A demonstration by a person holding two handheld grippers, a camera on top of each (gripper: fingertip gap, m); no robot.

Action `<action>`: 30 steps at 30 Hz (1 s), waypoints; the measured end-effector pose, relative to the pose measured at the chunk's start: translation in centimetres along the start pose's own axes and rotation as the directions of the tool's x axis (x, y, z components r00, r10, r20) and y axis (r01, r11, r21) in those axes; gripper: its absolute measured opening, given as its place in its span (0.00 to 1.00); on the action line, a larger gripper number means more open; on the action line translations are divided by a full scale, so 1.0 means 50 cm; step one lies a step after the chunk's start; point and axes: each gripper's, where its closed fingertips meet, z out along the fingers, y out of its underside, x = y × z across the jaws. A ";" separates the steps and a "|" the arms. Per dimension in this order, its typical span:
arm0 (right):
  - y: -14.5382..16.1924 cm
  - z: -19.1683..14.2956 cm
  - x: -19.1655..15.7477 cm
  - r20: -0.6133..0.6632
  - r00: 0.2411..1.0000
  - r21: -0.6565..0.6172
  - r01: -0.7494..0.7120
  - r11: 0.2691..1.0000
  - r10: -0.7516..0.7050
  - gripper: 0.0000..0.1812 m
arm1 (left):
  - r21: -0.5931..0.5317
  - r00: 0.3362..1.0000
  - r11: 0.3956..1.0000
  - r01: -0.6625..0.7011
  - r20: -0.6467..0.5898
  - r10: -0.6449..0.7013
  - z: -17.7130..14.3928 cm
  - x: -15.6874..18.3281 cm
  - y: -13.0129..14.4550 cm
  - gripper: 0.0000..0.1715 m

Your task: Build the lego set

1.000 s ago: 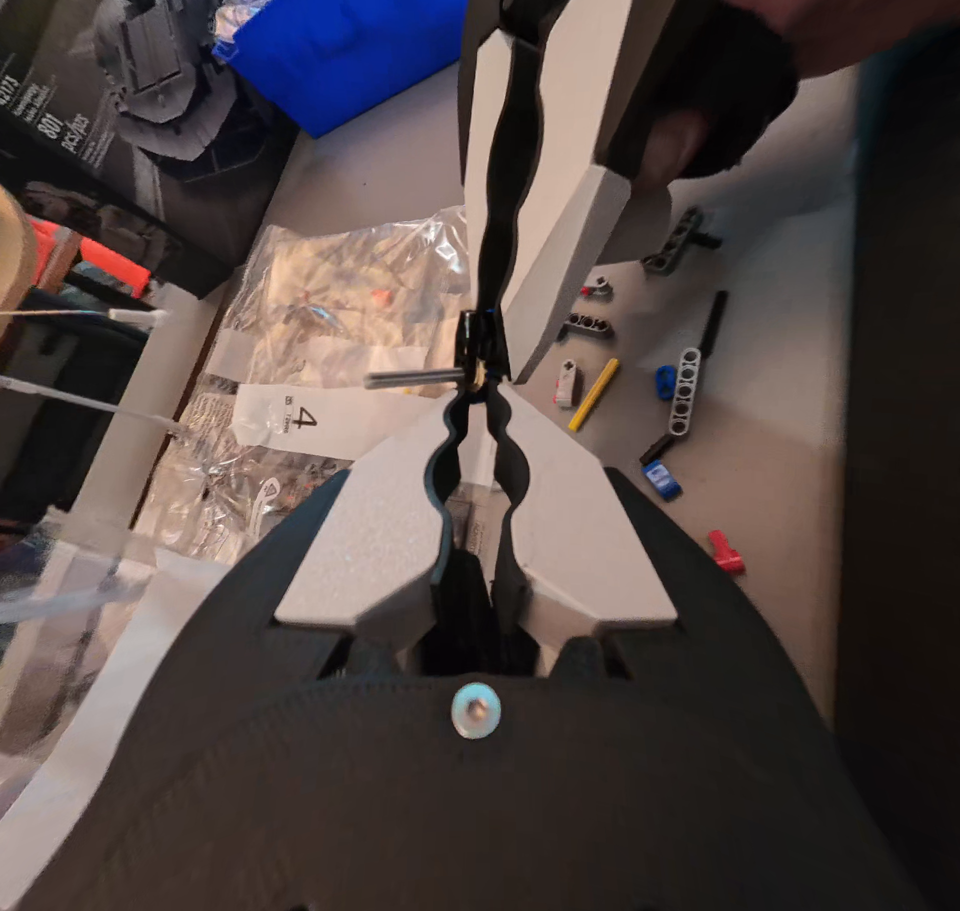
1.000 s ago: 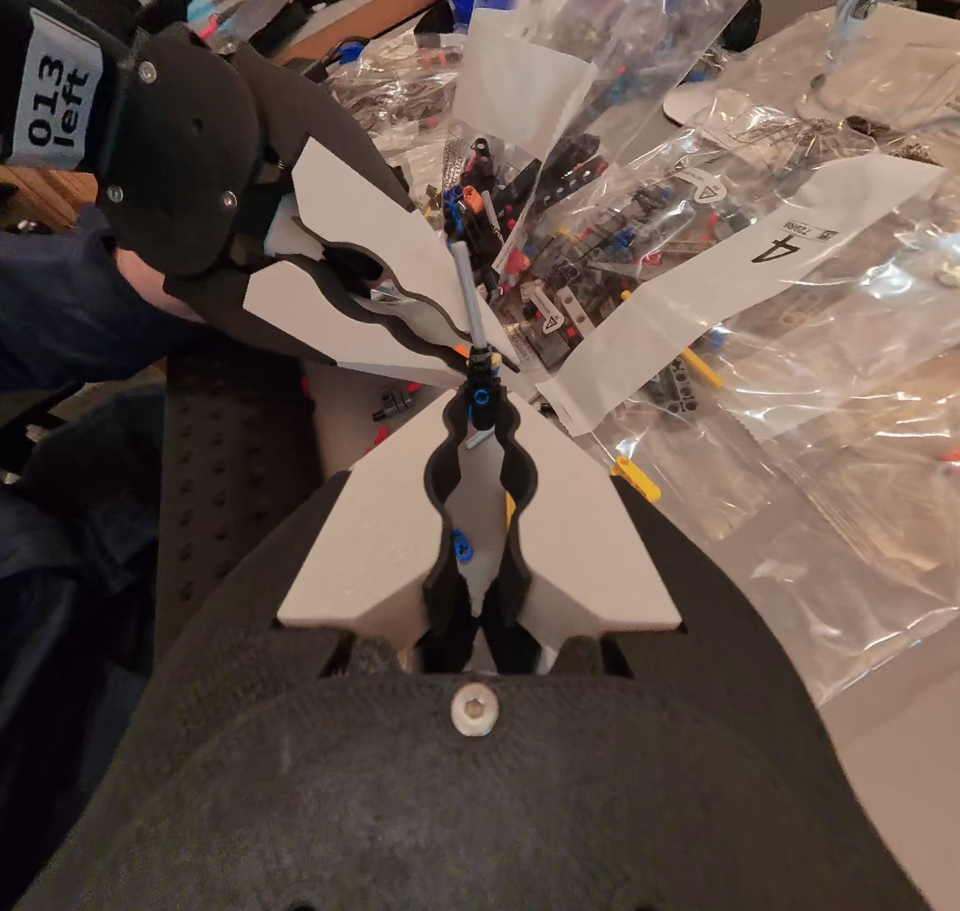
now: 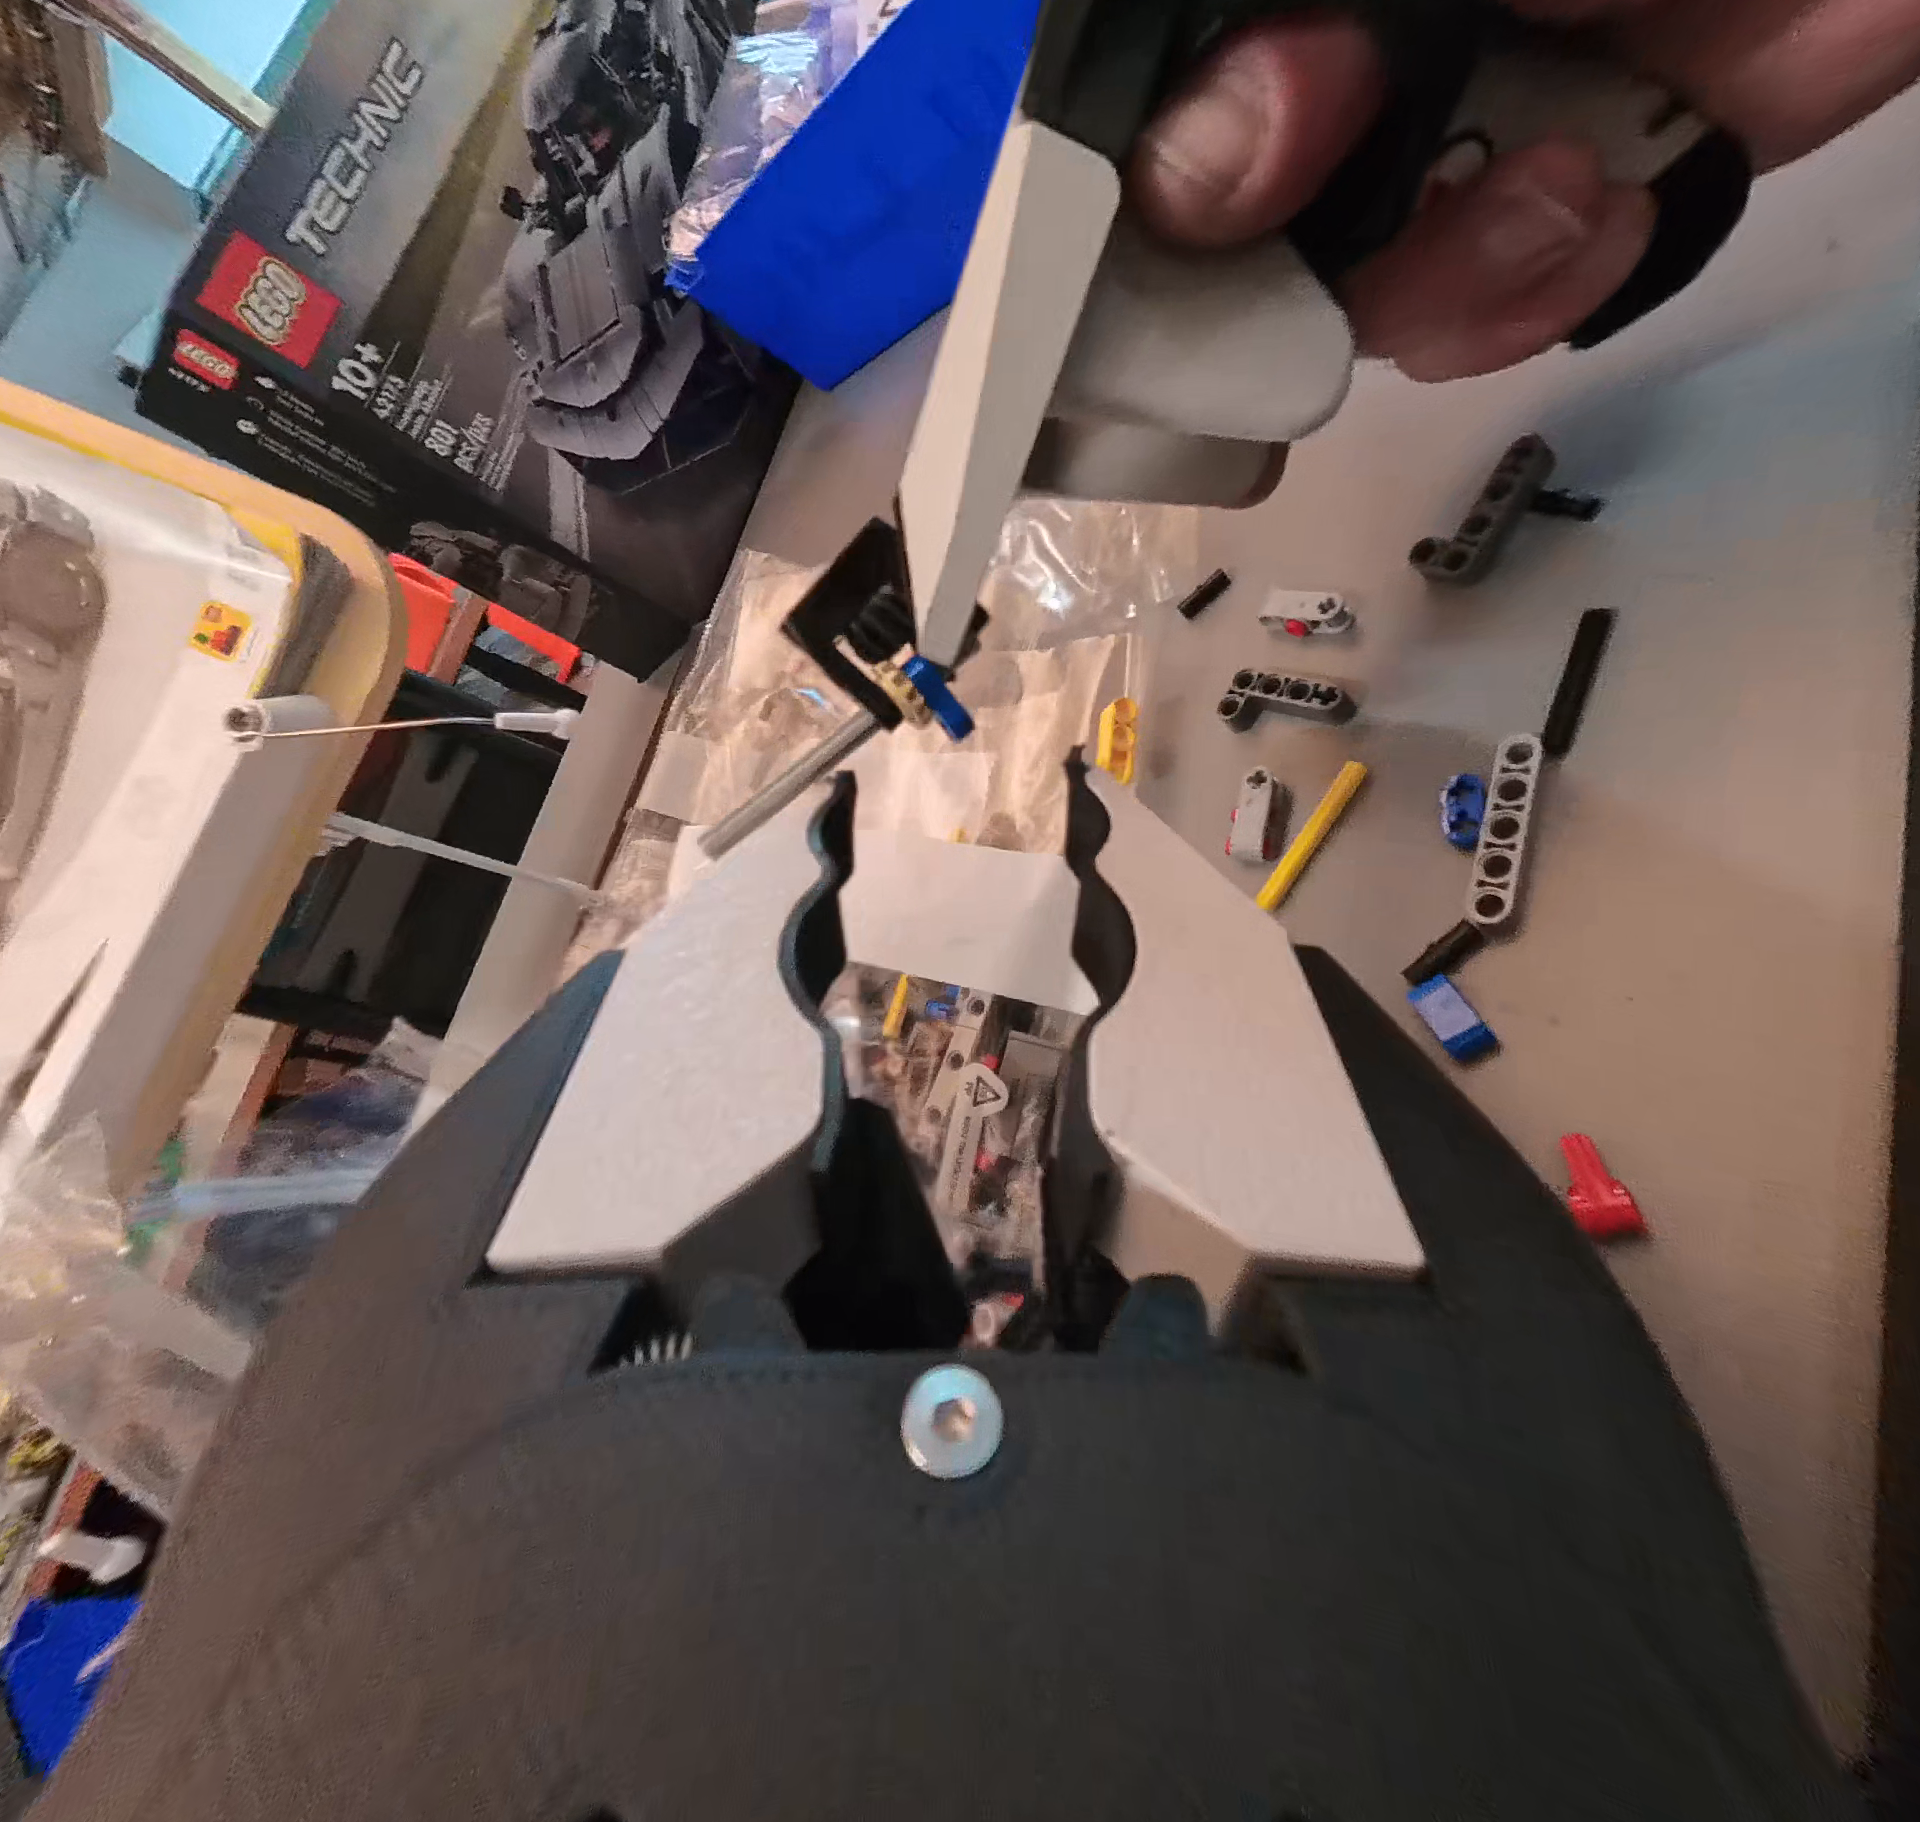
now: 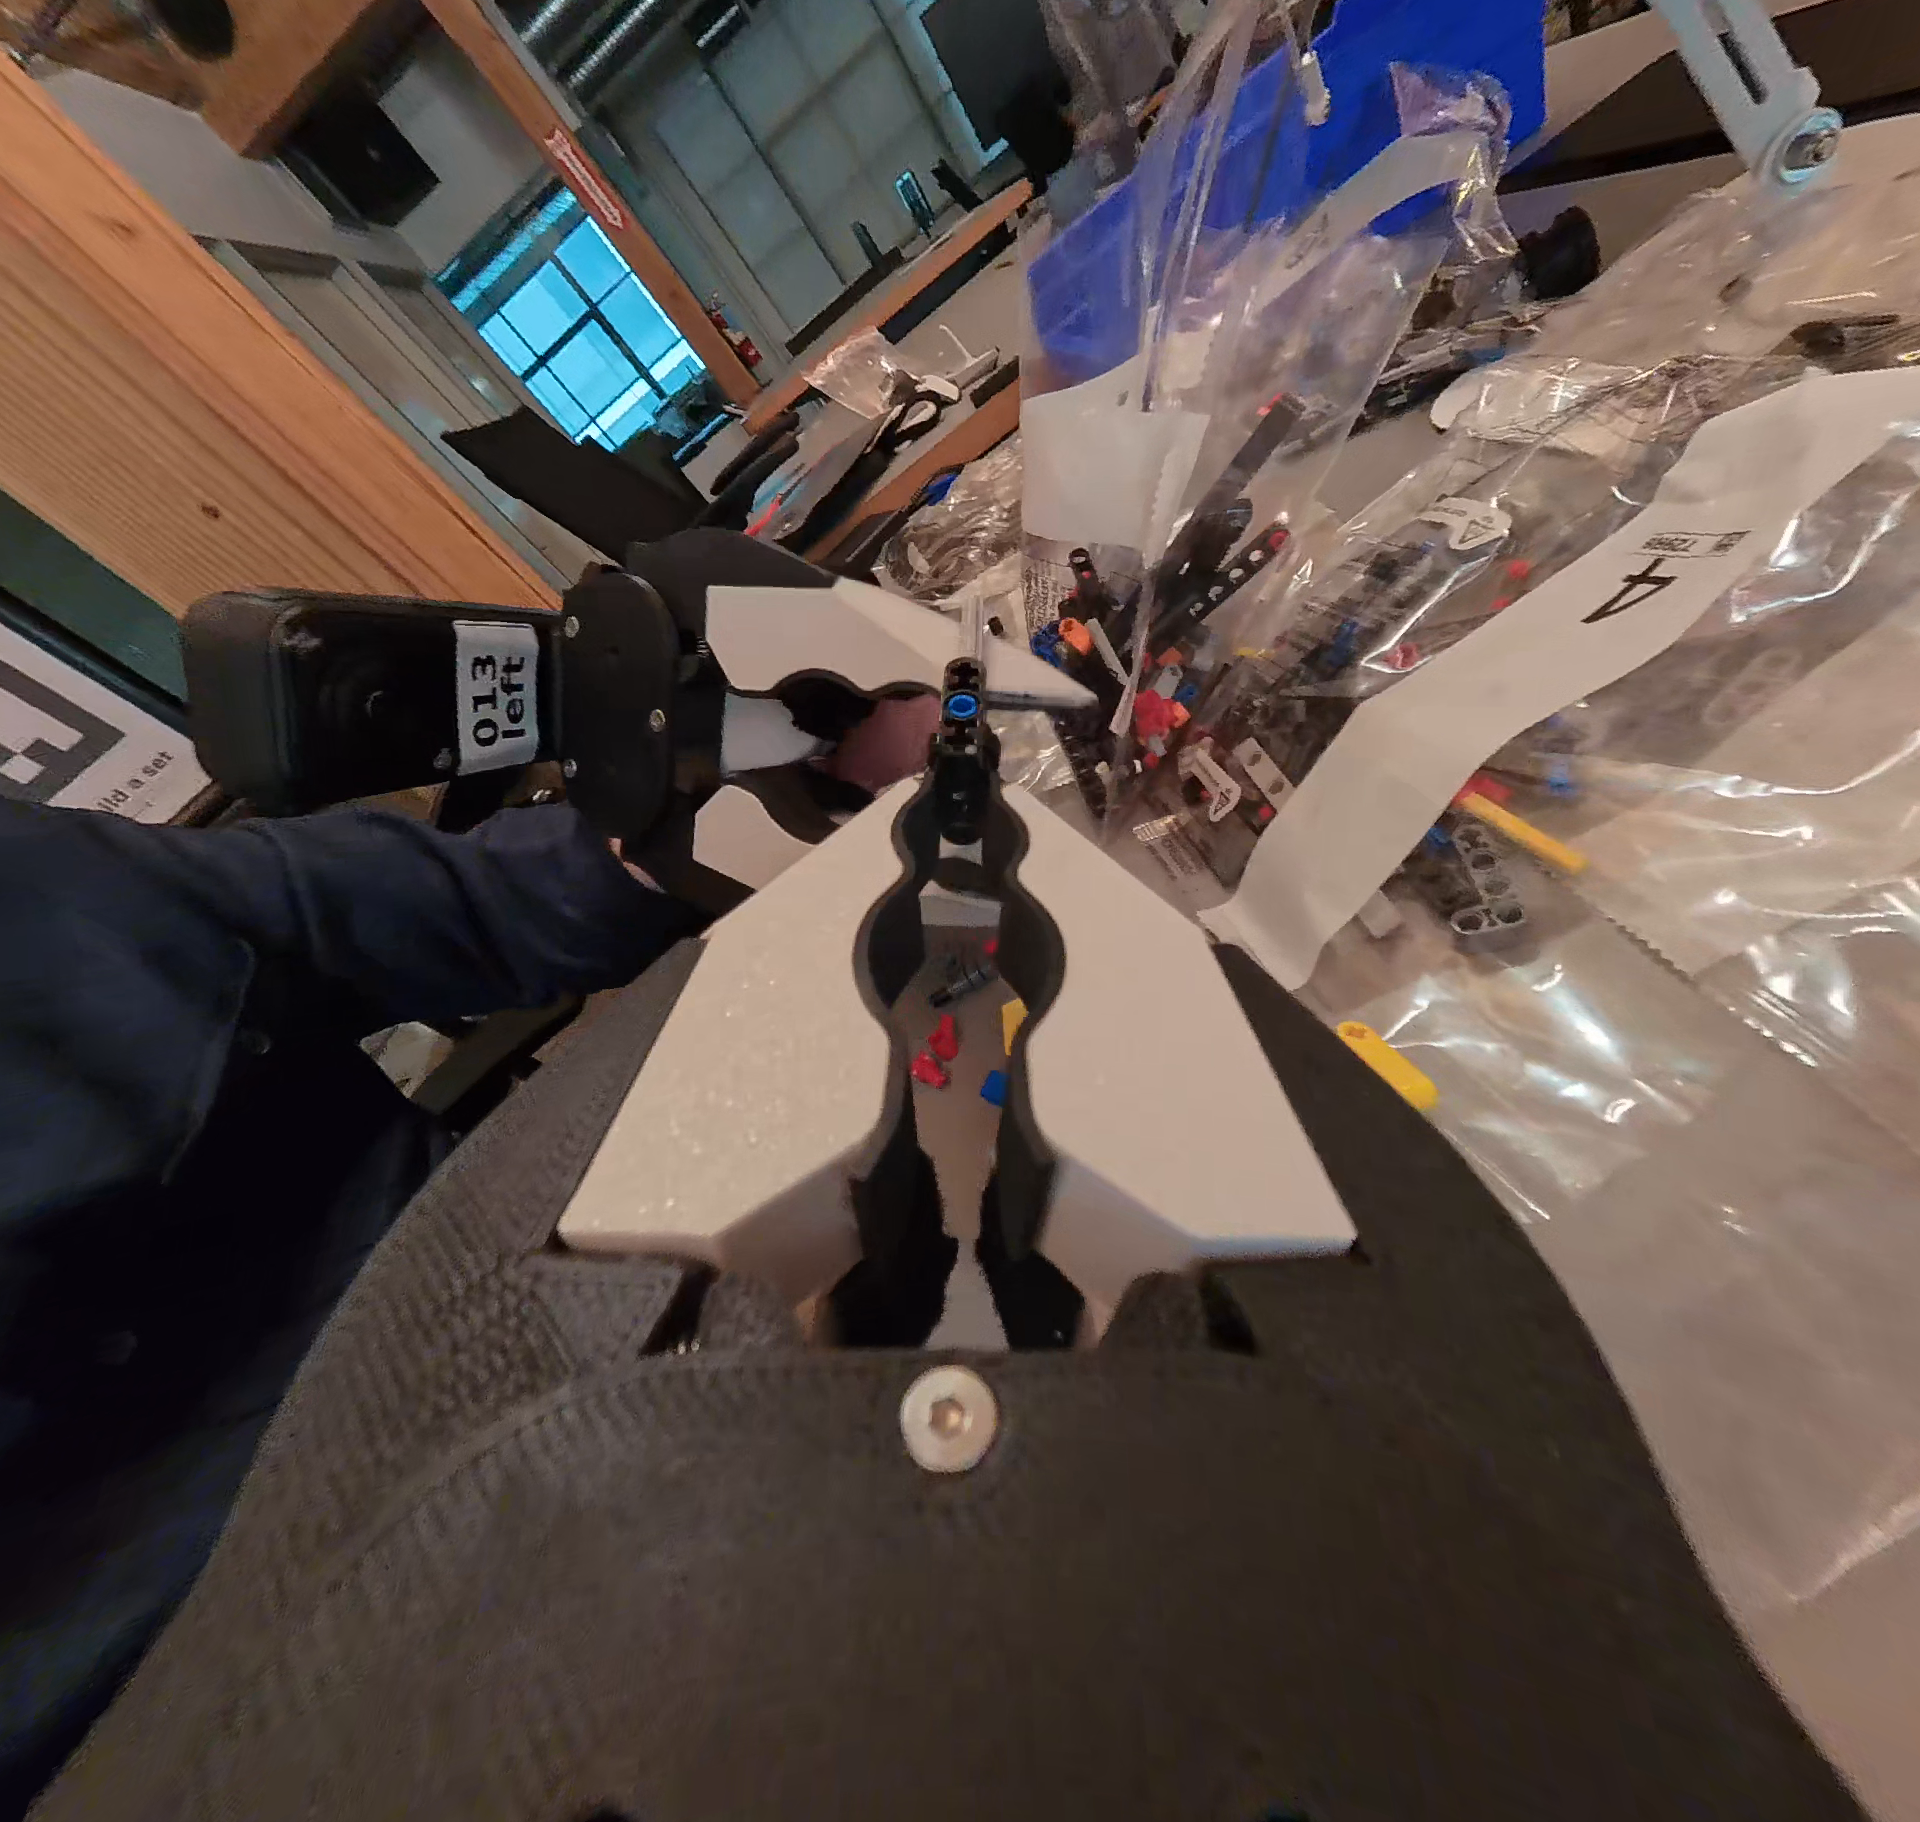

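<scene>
My right gripper (image 4: 961, 806) is shut on a small black assembly (image 4: 961, 723) with a blue pin and holds it above the table. In the left wrist view the right gripper (image 3: 940, 655) comes down from the top, a hand around it. There the assembly (image 3: 883, 666) shows a black frame, a tan gear, a blue pin and a grey axle (image 3: 790, 785) sticking out to the lower left. My left gripper (image 3: 956, 780) is open and empty, just below the assembly, its left fingertip beside the axle. Its upper finger (image 4: 831, 619) shows behind the assembly in the right wrist view.
Loose parts lie on the grey table at right: a yellow axle (image 3: 1314, 837), a light grey beam (image 3: 1501, 837), a dark L beam (image 3: 1288, 697), a blue piece (image 3: 1449, 1014) and a red piece (image 3: 1600, 1190). Clear part bags (image 4: 1351, 681), a blue bin (image 3: 862, 193) and the set box (image 3: 447, 245) stand behind.
My left gripper was shut on the assembly together with the right one. It has opened, let go and drawn back a little. The right gripper keeps the assembly, now raised and turned.
</scene>
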 end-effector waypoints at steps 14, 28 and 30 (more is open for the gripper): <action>0.019 0.019 -0.005 0.008 1.000 -0.056 0.017 0.998 -0.017 0.03 | -0.071 0.979 0.996 -0.046 0.196 0.059 0.007 -0.050 0.005 0.41; 0.029 0.014 -0.014 0.023 0.999 -0.092 0.042 0.995 -0.040 0.03 | -0.055 0.974 0.985 -0.163 0.152 0.169 0.007 -0.025 -0.006 0.13; 0.023 0.008 -0.009 0.004 0.999 -0.078 0.051 0.996 -0.051 0.03 | -0.052 0.979 0.990 -0.132 0.147 0.139 0.004 -0.028 -0.004 0.27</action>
